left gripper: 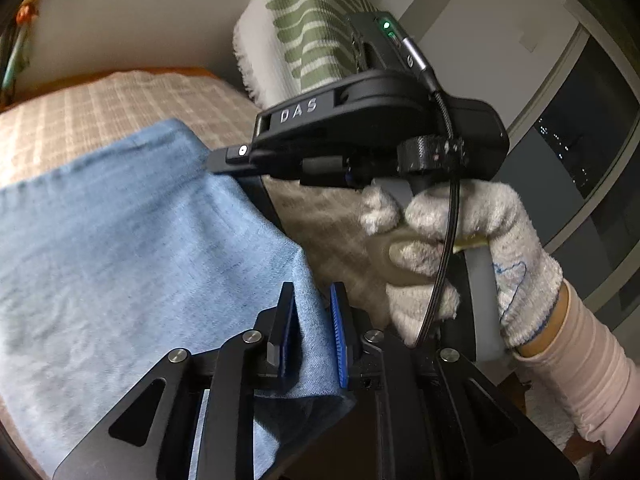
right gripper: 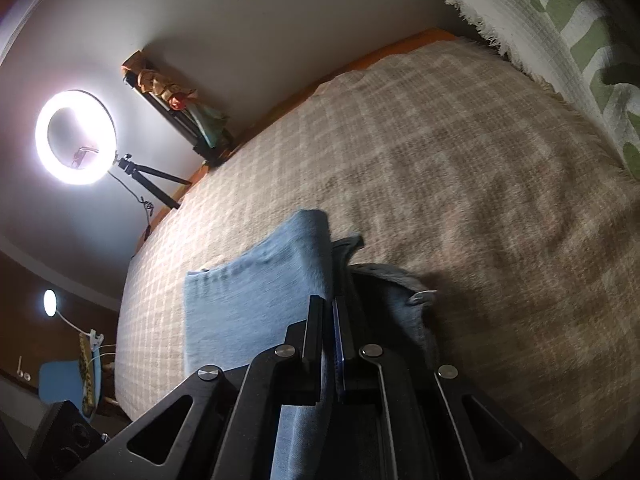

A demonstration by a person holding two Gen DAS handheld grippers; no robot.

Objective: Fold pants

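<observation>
Setting: a bed (right gripper: 460, 152) covered by a beige checked blanket, set against a pale wall. A ring light (right gripper: 75, 137) on a small tripod is seen lit at the far left of the right wrist view, beside a dark narrow stand draped with coloured cloth (right gripper: 176, 100). A white and green striped throw (right gripper: 560, 12) with a fringed edge is laid along the bed's far right side.

Item: light blue pants (left gripper: 132, 240), spread on the blanket, partly doubled over; a darker grey-blue layer is shown at the right of the folded edge in the right wrist view.

Left tool (left gripper: 312, 328): jaws set narrow, a raised fold of the pants' edge is passed between the blue pads. The left pad is seen against the cloth; contact at the right pad cannot be told for certain.

Right tool (right gripper: 328, 320): jaws brought fully together, a thin fold of the pants is pinched between them, with cloth trailing back under the tool body.

In the left wrist view the right tool's black body, marked "DAS", is seen from the side, gripped by a hand in a white knitted glove (left gripper: 460, 256) with a pale sleeve (left gripper: 580, 380) behind it.

Containers: none are seen.
</observation>
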